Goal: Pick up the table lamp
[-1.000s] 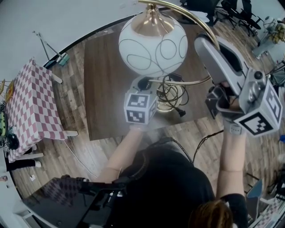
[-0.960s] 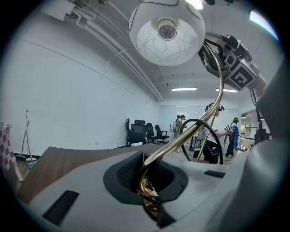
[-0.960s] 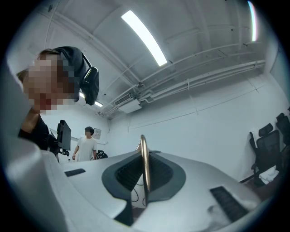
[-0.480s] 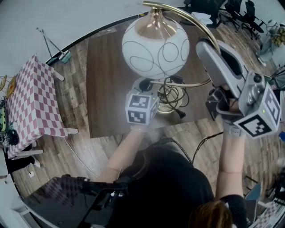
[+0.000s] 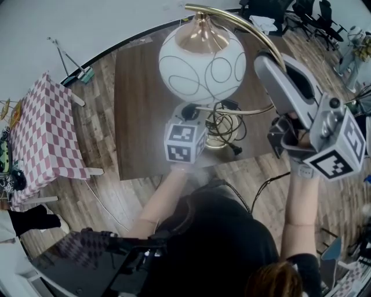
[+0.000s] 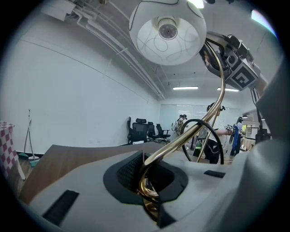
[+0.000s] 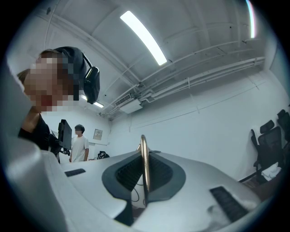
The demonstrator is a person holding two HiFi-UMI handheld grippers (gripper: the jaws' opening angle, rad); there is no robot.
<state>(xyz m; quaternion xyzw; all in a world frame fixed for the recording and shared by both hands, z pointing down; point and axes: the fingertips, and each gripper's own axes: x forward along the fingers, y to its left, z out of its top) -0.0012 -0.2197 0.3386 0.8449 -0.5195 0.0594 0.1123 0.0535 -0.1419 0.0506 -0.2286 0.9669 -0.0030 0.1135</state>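
Observation:
The table lamp has a white globe shade [image 5: 202,64] with thin line patterns, a gold cap and a curved gold stem [image 5: 255,35]. Its round base [image 5: 220,138] is over the dark wooden table [image 5: 139,116], with a black cord [image 5: 225,120] coiled on it. My left gripper [image 5: 194,108] is shut on the low part of the stem [image 6: 213,108] near the base, and the shade [image 6: 167,31] hangs above it. My right gripper [image 5: 268,55] is shut on the upper arc of the stem [image 7: 144,154]. I cannot tell whether the base touches the table.
A red-and-white checkered cloth [image 5: 43,133] covers a small table at the left. A dustpan [image 5: 78,74] leans by the wall behind the table. Office chairs [image 5: 316,17] stand at the far right. People stand in the room beyond [image 7: 79,145].

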